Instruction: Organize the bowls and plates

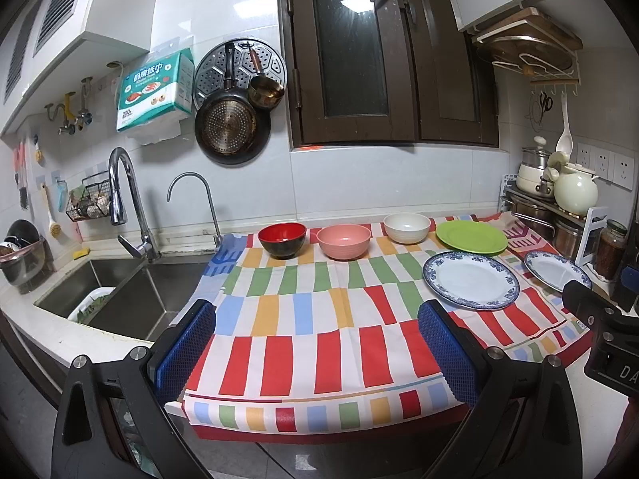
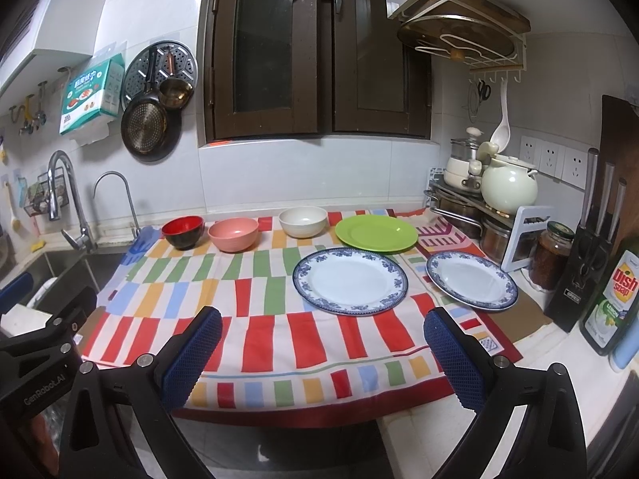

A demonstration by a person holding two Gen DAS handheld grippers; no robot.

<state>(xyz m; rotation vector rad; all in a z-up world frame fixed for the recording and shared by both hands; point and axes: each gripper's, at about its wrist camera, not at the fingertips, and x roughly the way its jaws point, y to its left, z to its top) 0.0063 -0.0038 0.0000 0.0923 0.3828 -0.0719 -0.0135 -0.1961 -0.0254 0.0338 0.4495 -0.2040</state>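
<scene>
Left wrist view: right gripper [image 1: 575, 299] partly covers near rim of second blue-rimmed plate [image 1: 553, 269] at worktop's right end. Dish soap bottle [image 2: 613, 299] cut by right frame edge. Sink [image 1: 120, 291] contents unclear, possibly greens in a white basin.

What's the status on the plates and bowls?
Left hand-held gripper open, right hand-held gripper open, both empty. Three bowls, three plates unstacked on cloth. Nothing blocking.

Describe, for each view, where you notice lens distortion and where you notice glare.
Left wrist view: the window frame bows outward, corners go black, and a lamp's glare sits on the glass. Right wrist view: the wall tiles curve, and light glints off the green plate.
</scene>
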